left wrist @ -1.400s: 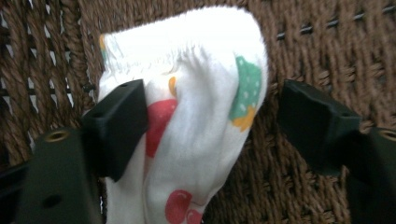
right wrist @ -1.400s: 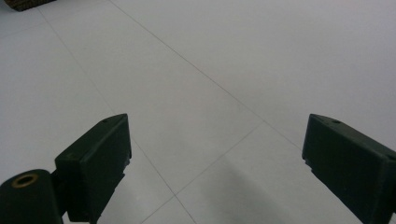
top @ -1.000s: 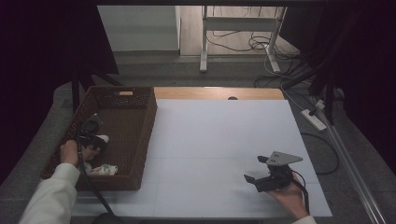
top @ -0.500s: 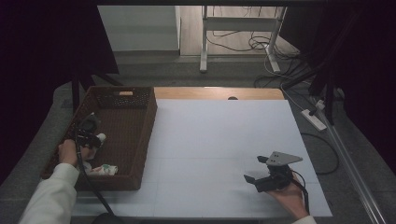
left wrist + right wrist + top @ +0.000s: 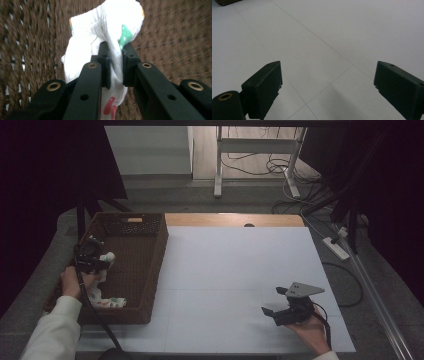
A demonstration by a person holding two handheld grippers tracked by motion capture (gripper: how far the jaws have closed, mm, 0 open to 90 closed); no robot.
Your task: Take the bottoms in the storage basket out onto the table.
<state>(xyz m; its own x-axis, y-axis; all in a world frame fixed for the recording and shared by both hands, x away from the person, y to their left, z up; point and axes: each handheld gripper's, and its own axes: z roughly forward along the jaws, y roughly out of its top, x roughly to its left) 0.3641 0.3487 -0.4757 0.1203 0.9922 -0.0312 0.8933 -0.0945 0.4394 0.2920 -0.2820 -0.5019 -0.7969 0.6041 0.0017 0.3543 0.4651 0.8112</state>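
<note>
a white patterned sock [image 5: 105,32] is being pinched by the left gripper [image 5: 115,66] for lifting from the wicker basket [image 5: 145,270]; the right gripper [image 5: 281,306] is being held wide open over the white table [image 5: 240,270].

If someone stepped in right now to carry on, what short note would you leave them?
Left tool: shut on a white sock, held over the wicker basket.
Right tool: open, holding nothing, low over the white table cover near its front right corner.
Another patterned white sock lies in the basket's near end.
Done: one sock gripped.
Left: probably carry the gripped sock out onto the white cover, then fetch the other.
</note>
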